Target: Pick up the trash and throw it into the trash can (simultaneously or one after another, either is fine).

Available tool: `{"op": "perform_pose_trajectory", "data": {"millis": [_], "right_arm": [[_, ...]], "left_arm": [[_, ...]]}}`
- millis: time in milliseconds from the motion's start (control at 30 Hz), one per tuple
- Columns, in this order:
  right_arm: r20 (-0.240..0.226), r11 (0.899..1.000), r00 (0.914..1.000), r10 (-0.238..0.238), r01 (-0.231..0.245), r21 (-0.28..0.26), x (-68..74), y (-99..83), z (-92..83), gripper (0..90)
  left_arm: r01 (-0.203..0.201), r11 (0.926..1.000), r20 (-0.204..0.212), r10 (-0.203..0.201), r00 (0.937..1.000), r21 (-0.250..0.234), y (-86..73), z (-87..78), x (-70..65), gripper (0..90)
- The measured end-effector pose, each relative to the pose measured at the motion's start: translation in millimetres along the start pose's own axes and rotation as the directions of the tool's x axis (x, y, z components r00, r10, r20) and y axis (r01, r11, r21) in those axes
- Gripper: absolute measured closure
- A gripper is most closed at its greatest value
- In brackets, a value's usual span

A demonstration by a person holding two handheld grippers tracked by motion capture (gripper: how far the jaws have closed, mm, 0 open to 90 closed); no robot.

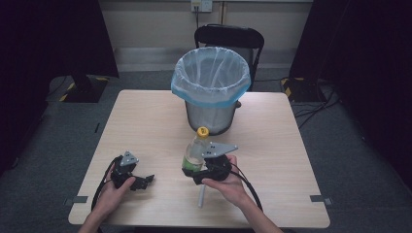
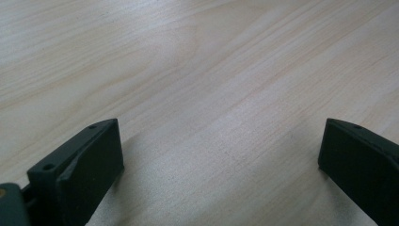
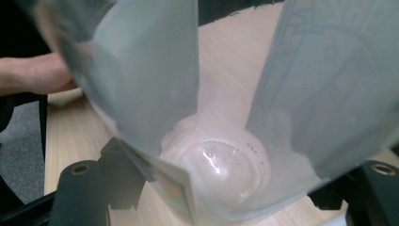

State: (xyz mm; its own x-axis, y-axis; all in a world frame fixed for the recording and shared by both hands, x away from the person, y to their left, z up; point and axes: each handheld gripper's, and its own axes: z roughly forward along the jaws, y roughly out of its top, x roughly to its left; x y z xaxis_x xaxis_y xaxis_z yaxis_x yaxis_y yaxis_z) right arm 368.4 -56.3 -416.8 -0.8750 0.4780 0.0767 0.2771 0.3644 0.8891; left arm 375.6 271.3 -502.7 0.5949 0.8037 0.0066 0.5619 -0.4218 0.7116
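- The clear plastic bottle with a yellow cap (image 1: 196,150) is clamped upright, cap uppermost, by the right gripper (image 1: 193,167).
- The left gripper (image 1: 145,180) is held apart over the wooden bench (image 1: 145,126).

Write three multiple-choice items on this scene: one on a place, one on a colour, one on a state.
1. Where does the bin stand?
A. at the table's far edge
B. on the floor
C. by the left hand

2. What colour is the bottle cap?
A. red
B. yellow
C. black

3. How are the left tongs?
A. shut on the bottle
B. shut on nothing
C. open over bare table

Key:
1 A, the bin sits on the tabletop's far side.
2 B, the cap shows yellow in the high view.
3 C, wood shows between the parted jaws.
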Motion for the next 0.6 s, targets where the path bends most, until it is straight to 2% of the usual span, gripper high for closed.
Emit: {"op": "perform_pose_trajectory", "data": {"millis": [100, 600], "right_arm": [[0.002, 1.000, 0.9999, -0.010, 0.010, -0.018, -0.5, 6.6, -4.4, 28.1], [-0.009, 0.994, 1.0000, -0.001, 0.000, -0.109, -9.6, 38.4, -16.1, 28.1]], "left_arm": [[0.000, 1.0000, 0.000, 0.000, 1.0000, 0.000, 0.0, 0.0, 0.0, 0.1], [0.000, 1.0000, 0.000, 0.000, 1.0000, 0.000, 0.0, 0.0, 0.0, 0.1]]}}
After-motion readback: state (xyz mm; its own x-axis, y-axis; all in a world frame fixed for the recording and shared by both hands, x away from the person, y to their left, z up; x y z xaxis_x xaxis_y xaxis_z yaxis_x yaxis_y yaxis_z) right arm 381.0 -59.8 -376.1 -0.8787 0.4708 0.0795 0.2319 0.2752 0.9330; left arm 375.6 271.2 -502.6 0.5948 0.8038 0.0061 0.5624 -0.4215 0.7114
